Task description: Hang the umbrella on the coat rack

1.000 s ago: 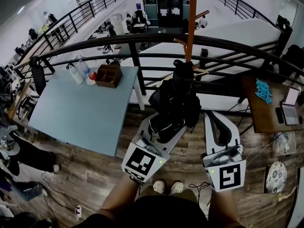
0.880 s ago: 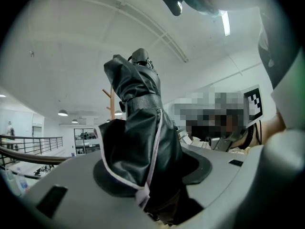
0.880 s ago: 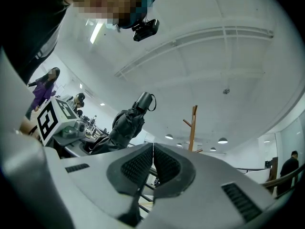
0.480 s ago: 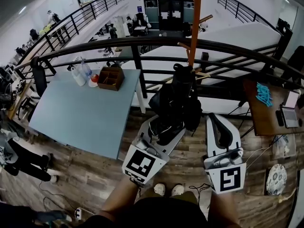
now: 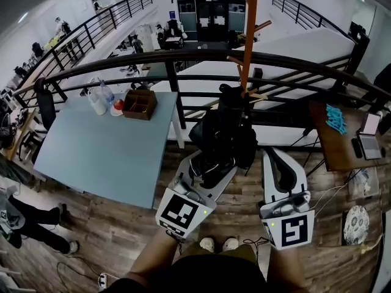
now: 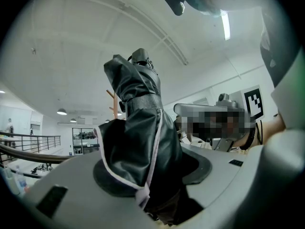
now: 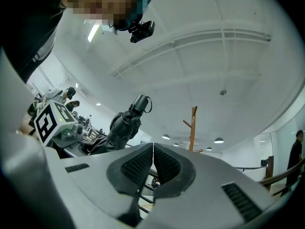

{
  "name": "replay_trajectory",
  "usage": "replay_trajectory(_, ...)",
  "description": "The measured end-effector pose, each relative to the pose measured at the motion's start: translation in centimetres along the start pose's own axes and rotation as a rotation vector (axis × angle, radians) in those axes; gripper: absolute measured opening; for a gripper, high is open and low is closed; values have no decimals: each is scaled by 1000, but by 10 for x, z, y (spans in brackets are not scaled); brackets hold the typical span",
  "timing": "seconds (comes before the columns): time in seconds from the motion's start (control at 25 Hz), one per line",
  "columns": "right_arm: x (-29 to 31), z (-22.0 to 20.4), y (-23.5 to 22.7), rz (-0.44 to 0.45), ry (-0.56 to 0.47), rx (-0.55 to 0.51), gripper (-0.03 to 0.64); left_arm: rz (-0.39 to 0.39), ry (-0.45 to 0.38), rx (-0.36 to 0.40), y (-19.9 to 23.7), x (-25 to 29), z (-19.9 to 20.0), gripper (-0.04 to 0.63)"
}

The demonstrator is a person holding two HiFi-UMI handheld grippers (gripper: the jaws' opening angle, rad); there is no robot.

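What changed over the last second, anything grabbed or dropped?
Nothing grabbed or dropped, and no clear move. The left claw still clamps the folded umbrella, held up in front of the coat rack. The right claw stays shut and empty beside it.

The umbrella (image 5: 223,133) is a black folding one, collapsed into a loose bundle with a pale trim along the fabric edge and a strap round its middle. It is clamped at its lower end between the tongs of the left gripper (image 6: 145,175) and points away from the person, its stubby handle end and wrist loop foremost. The coat rack (image 5: 247,35) is a slim orange-brown wooden pole with short upward-angled pegs, standing upright just beyond the umbrella's far end; whether they touch cannot be told.
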State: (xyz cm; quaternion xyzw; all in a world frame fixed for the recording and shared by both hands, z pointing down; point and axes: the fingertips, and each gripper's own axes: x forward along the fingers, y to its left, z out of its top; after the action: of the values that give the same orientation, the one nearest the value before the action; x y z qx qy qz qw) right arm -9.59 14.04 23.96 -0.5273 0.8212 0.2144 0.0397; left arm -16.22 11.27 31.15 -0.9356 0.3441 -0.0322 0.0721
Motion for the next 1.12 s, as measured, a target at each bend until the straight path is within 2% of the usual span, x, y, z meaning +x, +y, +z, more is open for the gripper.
replay_trajectory(0.56,4,1,24,-27,8,-11,31,-33,-8,8,9,-18,-3,233)
replay_trajectory(0.76,3,3,19,-35,5,-16,31,-37,-26,0,8,-14,1,233)
replay_trajectory(1.12,7,-7,-3,-33,-8,-1,31,-41,-10,23,9,11,1,233)
